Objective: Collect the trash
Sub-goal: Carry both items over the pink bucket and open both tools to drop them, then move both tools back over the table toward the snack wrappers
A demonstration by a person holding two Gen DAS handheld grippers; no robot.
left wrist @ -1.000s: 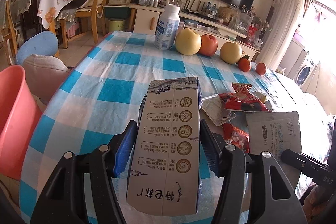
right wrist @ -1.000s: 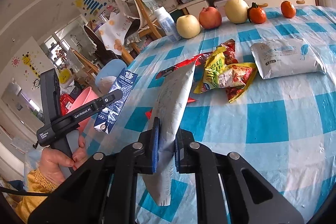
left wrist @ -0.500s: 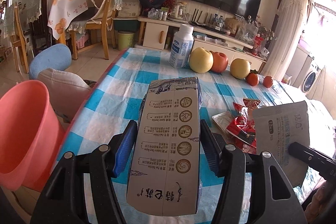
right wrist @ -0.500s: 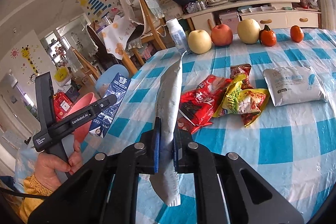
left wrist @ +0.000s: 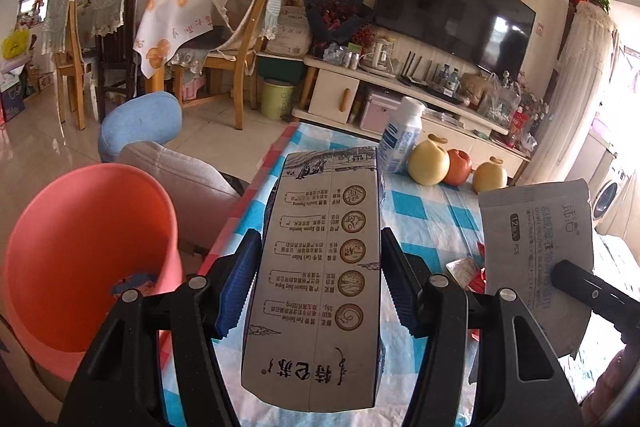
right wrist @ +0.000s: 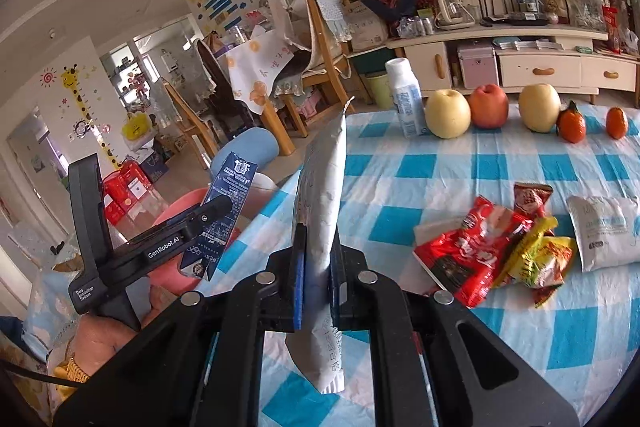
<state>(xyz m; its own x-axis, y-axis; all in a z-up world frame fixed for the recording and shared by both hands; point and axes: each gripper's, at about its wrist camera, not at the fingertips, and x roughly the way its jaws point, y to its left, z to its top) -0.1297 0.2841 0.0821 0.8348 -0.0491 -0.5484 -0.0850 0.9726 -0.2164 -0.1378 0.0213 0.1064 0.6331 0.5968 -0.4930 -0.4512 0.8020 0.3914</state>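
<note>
Milk carton (left wrist: 320, 279) is clamped in left gripper (left wrist: 318, 287) and white pouch (right wrist: 320, 227) pinched in right gripper (right wrist: 316, 279), both held near pink bin (left wrist: 80, 247), not yet dropped; snack wrappers (right wrist: 492, 255) are left on table (right wrist: 400, 167).

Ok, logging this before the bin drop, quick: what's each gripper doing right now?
Left gripper: shut on the carton.
Right gripper: shut on the grey pouch.
</note>
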